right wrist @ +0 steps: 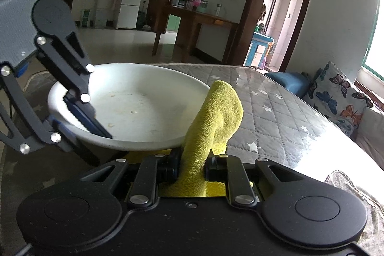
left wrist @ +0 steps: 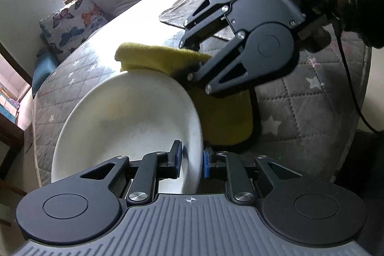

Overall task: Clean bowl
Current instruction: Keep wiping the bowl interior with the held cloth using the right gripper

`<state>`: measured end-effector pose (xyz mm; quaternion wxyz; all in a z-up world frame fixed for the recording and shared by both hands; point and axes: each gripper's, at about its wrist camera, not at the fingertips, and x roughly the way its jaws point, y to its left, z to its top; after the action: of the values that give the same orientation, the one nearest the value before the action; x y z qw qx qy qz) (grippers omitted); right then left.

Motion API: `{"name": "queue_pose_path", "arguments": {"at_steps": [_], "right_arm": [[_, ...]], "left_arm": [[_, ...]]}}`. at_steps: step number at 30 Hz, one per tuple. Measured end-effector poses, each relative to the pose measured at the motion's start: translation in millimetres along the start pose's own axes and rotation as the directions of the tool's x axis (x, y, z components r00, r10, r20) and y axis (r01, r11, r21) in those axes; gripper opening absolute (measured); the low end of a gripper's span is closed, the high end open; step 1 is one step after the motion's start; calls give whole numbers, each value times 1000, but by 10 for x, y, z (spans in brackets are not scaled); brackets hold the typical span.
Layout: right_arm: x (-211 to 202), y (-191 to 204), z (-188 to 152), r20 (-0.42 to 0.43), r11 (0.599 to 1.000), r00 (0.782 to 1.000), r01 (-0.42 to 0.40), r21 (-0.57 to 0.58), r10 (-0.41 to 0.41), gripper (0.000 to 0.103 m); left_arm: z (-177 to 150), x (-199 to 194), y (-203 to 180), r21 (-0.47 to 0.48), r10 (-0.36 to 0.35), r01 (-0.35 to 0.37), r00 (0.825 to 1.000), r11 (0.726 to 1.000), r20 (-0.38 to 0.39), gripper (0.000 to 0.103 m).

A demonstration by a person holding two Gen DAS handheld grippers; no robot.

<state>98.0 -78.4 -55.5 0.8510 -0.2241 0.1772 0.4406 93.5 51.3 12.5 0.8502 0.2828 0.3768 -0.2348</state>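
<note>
1. Your left gripper [left wrist: 192,161] pinches the rim of the white bowl [left wrist: 124,126], which sits tilted on the quilted table [left wrist: 312,107].
2. Your right gripper [right wrist: 192,166] is clamped on the yellow cloth [right wrist: 216,112], just beside the bowl's rim.
3. Small crumbs remain inside the bowl.

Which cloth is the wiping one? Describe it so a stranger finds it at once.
Start at the grey quilted table and find the white bowl on it. Just outside the bowl's rim, the right gripper has its jaws shut on a yellow terry cloth. The only other cloth is grey and lies flat.
</note>
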Motion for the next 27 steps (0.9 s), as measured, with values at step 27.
{"name": "queue_pose_path", "arguments": {"at_steps": [27], "right_arm": [[-172, 179, 10, 21, 999, 999, -43, 0, 43, 20]], "left_arm": [[-23, -81, -38, -26, 14, -13, 1000, 1000, 12, 18]]}}
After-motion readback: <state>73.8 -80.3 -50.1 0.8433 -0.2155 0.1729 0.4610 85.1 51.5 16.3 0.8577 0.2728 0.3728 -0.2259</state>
